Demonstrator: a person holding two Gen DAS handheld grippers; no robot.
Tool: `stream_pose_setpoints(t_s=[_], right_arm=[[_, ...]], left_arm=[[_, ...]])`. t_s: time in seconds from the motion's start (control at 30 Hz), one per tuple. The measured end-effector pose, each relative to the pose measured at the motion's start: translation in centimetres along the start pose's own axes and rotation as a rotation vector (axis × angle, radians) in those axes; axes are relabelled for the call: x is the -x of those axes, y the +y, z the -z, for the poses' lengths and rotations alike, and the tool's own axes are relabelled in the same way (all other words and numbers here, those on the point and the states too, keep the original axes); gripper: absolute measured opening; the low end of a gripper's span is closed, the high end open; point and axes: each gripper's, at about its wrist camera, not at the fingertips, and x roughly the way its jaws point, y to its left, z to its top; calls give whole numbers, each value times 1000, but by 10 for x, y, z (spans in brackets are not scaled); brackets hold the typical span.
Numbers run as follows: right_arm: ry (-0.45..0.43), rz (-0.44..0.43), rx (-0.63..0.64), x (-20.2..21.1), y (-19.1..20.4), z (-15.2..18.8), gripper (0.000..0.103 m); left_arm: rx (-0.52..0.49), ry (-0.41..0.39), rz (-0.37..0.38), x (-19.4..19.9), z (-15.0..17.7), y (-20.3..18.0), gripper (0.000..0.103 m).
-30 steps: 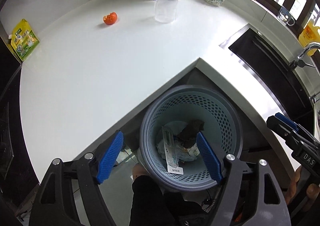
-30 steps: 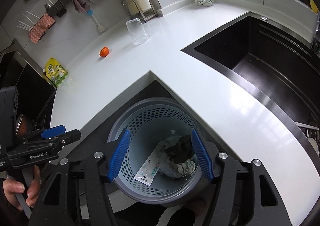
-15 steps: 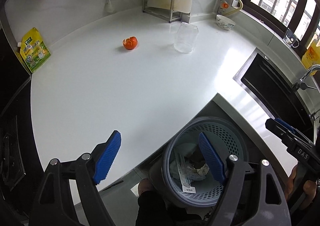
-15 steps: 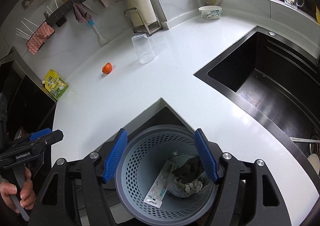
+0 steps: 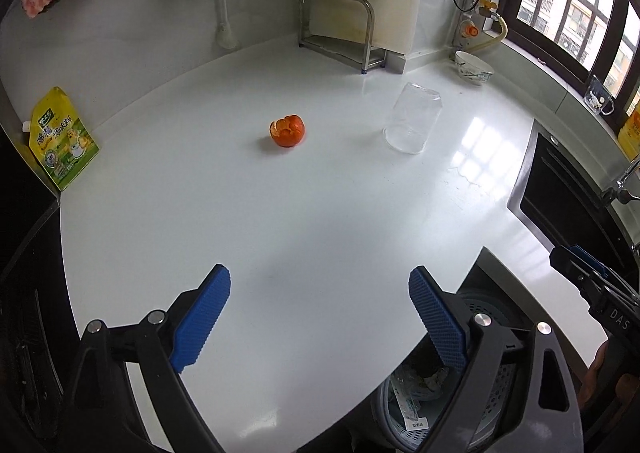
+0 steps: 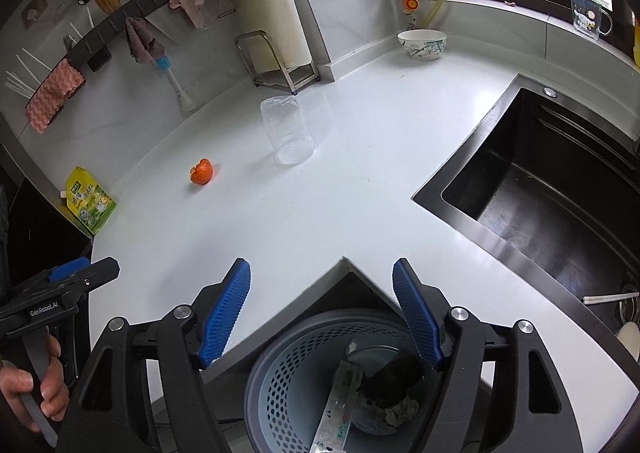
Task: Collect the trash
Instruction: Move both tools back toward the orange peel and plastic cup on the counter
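An orange peel (image 5: 287, 130) lies on the white counter (image 5: 280, 237), far ahead of my left gripper (image 5: 320, 317), which is open and empty over the counter's near part. The peel also shows in the right wrist view (image 6: 201, 172). The grey perforated trash basket (image 6: 280, 385) stands below the counter's corner notch and holds a flat wrapper (image 6: 340, 405) and dark and crumpled trash. My right gripper (image 6: 322, 313) is open and empty above the basket's far rim. The basket shows partly at the lower right in the left wrist view (image 5: 496, 401).
An upturned clear plastic cup (image 5: 414, 118) stands right of the peel. A yellow-green pouch (image 5: 60, 141) leans at the counter's left edge. A metal rack (image 5: 340, 33) and a bowl (image 5: 474, 68) stand at the back. A black sink (image 6: 560, 193) lies to the right.
Both grippers have risen and tilted up from the basket toward the counter. The left one has moved out over the counter, so the basket now sits low in both views.
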Motion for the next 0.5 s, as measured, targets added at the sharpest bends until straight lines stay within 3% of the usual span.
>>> stream_pose_setpoints(t_s=[0.5], right_arm=[[-16, 49, -10, -84, 36, -34, 77]], left_arm=[[-56, -41, -23, -55, -47, 41, 96]])
